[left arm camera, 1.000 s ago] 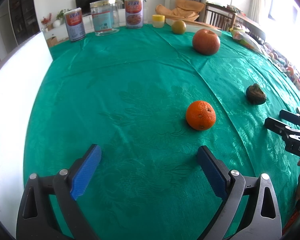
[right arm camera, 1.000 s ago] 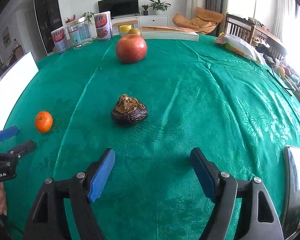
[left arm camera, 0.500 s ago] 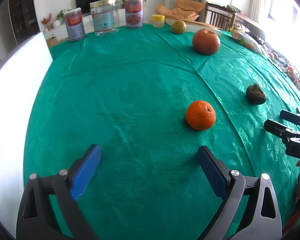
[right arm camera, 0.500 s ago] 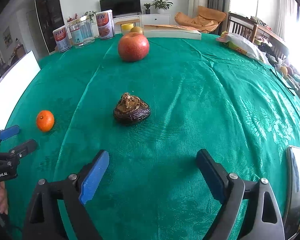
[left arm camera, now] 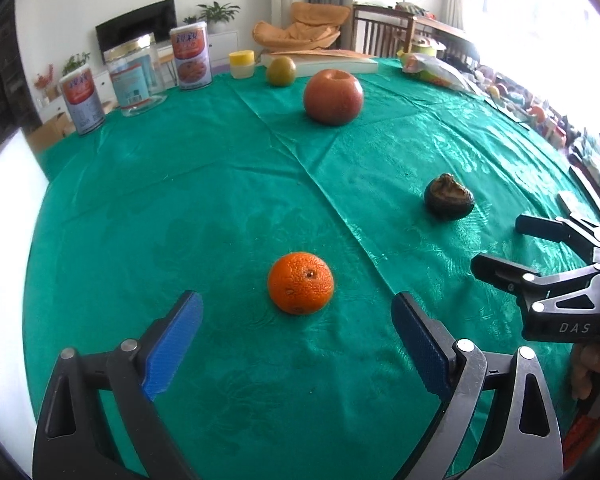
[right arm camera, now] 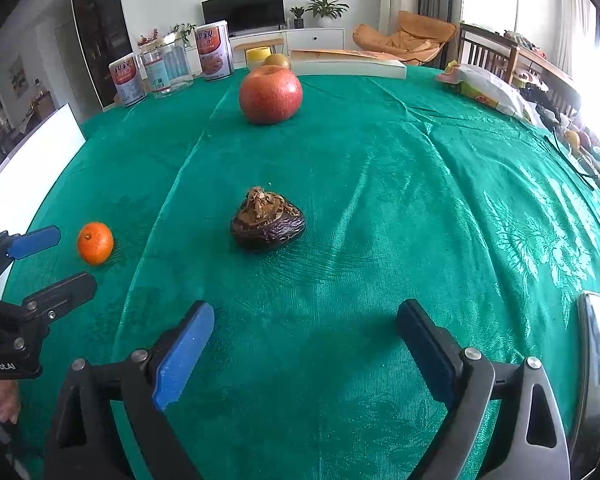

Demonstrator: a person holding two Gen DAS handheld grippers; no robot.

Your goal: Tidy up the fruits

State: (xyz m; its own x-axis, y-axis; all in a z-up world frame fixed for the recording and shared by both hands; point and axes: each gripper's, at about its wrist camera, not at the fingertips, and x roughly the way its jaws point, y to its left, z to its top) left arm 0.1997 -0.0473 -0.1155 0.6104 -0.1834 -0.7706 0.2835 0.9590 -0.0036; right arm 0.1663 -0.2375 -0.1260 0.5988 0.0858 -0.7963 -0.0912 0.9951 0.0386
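Note:
On the green tablecloth (left arm camera: 220, 200) an orange (left arm camera: 300, 288) lies just ahead of my left gripper (left arm camera: 294, 298), centred on the gap; the jaws are wide, closing slightly, and touch nothing. A dark wrinkled fruit (right arm camera: 267, 224) lies ahead of my right gripper (right arm camera: 306, 308), whose jaws are opening with nothing between them. Farther back stands a big red apple (right arm camera: 270, 94), with a small greenish fruit (left arm camera: 281, 71) behind it. Each view catches the other gripper: the right gripper (left arm camera: 498, 244) at the right edge, the left gripper (right arm camera: 74, 258) beside the orange (right arm camera: 95, 243).
Two printed cans (left arm camera: 191, 58), a glass jar (left arm camera: 134, 76) and a yellow cup (left arm camera: 242, 64) line the far edge. A flat box (right arm camera: 348, 65) and a snack bag (right arm camera: 484, 88) lie at the back right. A white board (right arm camera: 32, 160) stands left; a shiny flat object (right arm camera: 598, 352) lies right.
My left gripper has swung right and rolled, so the orange now sits centred ahead of its gap. The right gripper's jaws have spread wider; it has stayed in place.

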